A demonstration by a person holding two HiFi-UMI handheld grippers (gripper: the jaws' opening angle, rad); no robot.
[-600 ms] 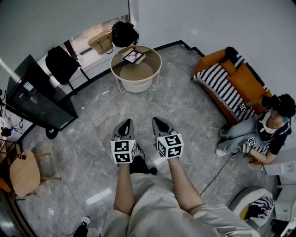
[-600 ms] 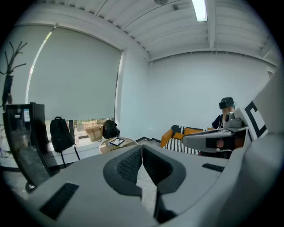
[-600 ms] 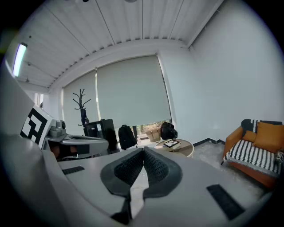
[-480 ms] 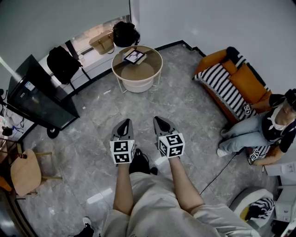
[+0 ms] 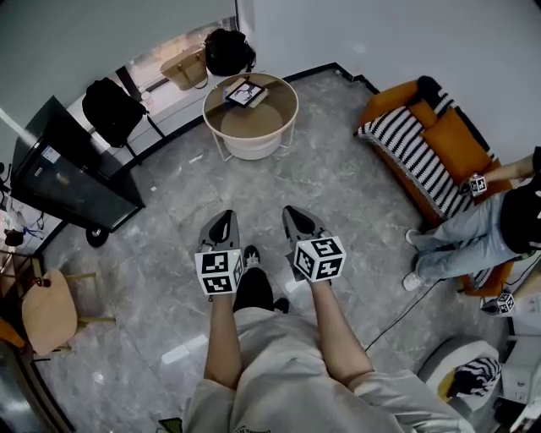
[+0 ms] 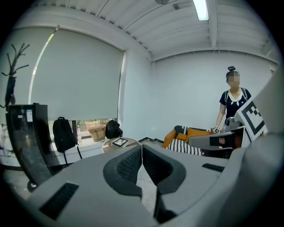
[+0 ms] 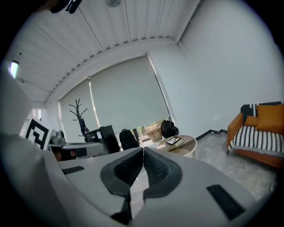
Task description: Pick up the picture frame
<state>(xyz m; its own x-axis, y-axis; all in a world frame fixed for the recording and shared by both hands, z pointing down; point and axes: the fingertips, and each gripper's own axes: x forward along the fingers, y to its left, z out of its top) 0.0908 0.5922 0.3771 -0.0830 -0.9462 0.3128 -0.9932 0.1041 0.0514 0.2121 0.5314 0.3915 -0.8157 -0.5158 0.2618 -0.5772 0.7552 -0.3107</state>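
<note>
Head view: nothing in either grip

Picture frame (image 5: 245, 93) lies at the far edge of the round table (image 5: 287, 114). Left gripper (image 5: 221, 227) and right gripper (image 5: 296, 221) hang over the floor, well short of it, jaws pressed together and empty.

The floor (image 5: 347, 203) is of grey marble tiles. In the head view, a round low table (image 5: 292, 108) stands at 12 o'clock by the white wall (image 5: 380, 34). An orange sofa (image 5: 390, 100) is at 2 o'clock, a black cabinet on wheels (image 5: 68, 182) at 10 o'clock and a wooden chair (image 5: 46, 313) at 8 o'clock. A roller blind (image 6: 75, 75) covers most of the window. A ceiling lamp (image 6: 200, 9) is lit.
</note>
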